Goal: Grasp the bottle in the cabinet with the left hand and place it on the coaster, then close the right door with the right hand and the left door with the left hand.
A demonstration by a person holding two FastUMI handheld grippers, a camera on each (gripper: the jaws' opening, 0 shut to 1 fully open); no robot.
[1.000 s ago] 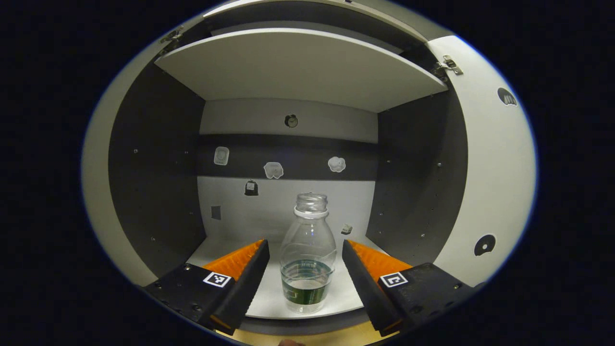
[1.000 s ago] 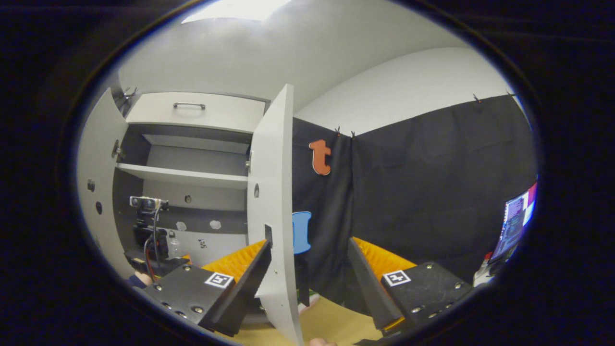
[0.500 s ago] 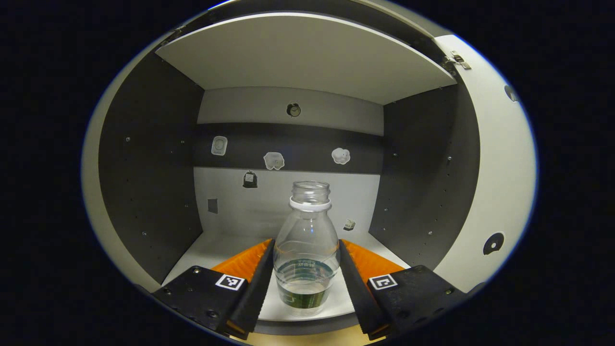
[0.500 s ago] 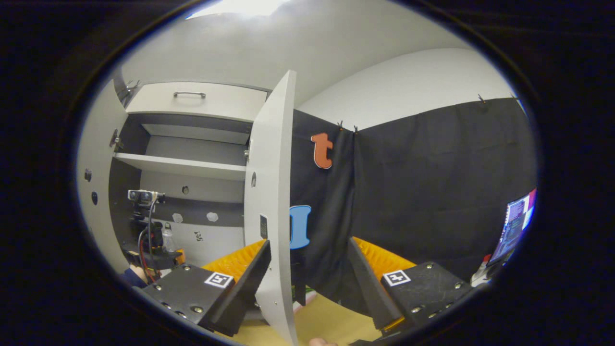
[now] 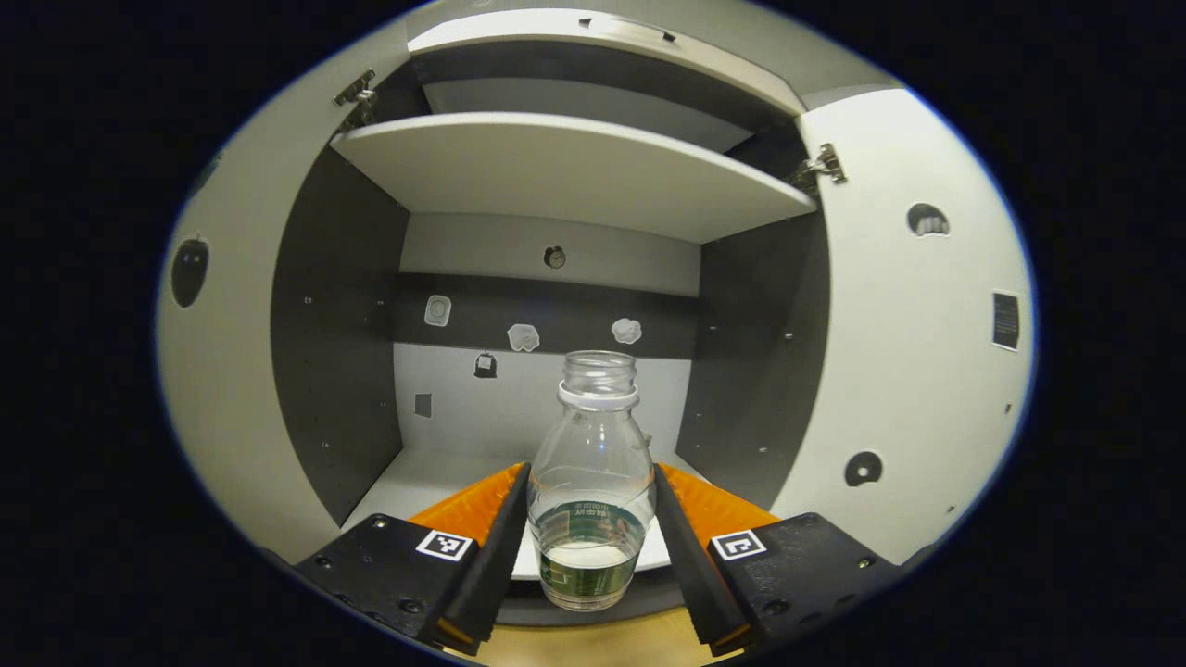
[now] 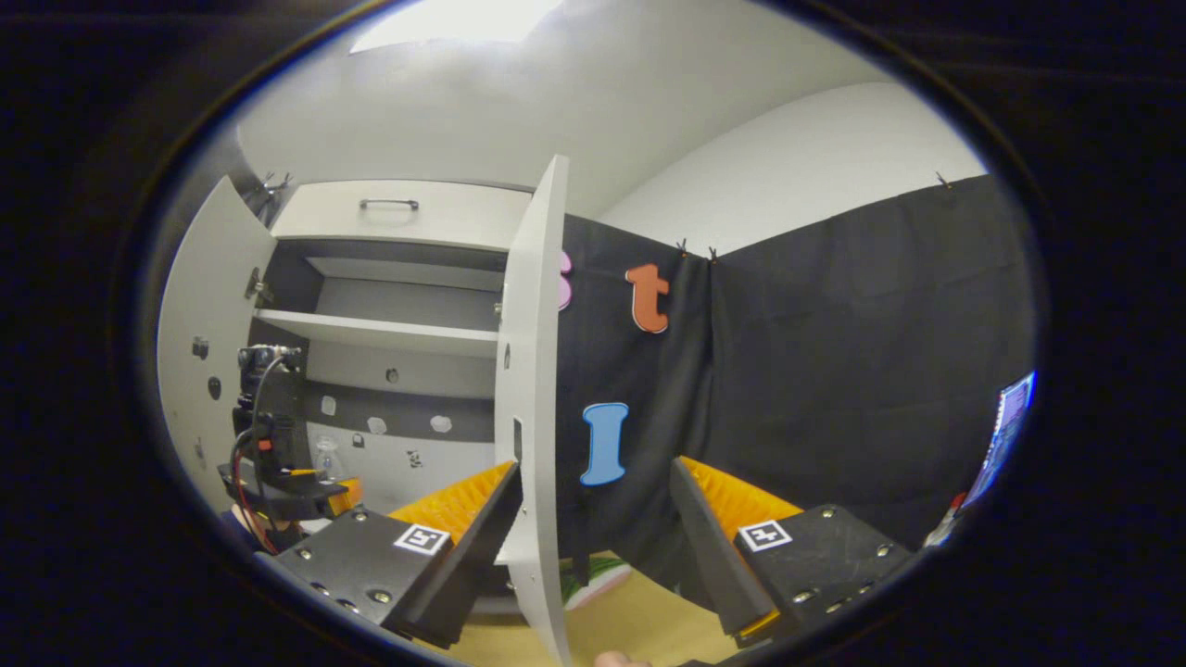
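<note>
Since half a second ago the left claw [image 5: 591, 547] has drawn back from the cabinet [image 5: 574, 176] with the bottle [image 5: 591, 482] between its fingers; bottle base now overhangs the front edge of the lower shelf [image 5: 435, 477], tan bench [image 5: 593, 644] showing beneath. More of both open doors visible in the left gripper view: left door [image 5: 222, 371], right door [image 5: 917, 371]. Upper shelf and a drawer front above it also in sight.

Bottle: clear plastic, uncapped, white ring at neck, dark green label band low on body, a little water in the bottom. Upright.

Left claw pinching the bottle, both fingers pressed on its lower sides at label height, neck rising above the fingertips.

Right claw [image 6: 593, 519] spread wide, nothing between the fingers, held off the cabinet's right side. Right door stands edge-on just beyond its left finger [image 6: 463, 519]. Same view shows the left claw farther off at the cabinet mouth, bottle faintly visible behind it.
</note>
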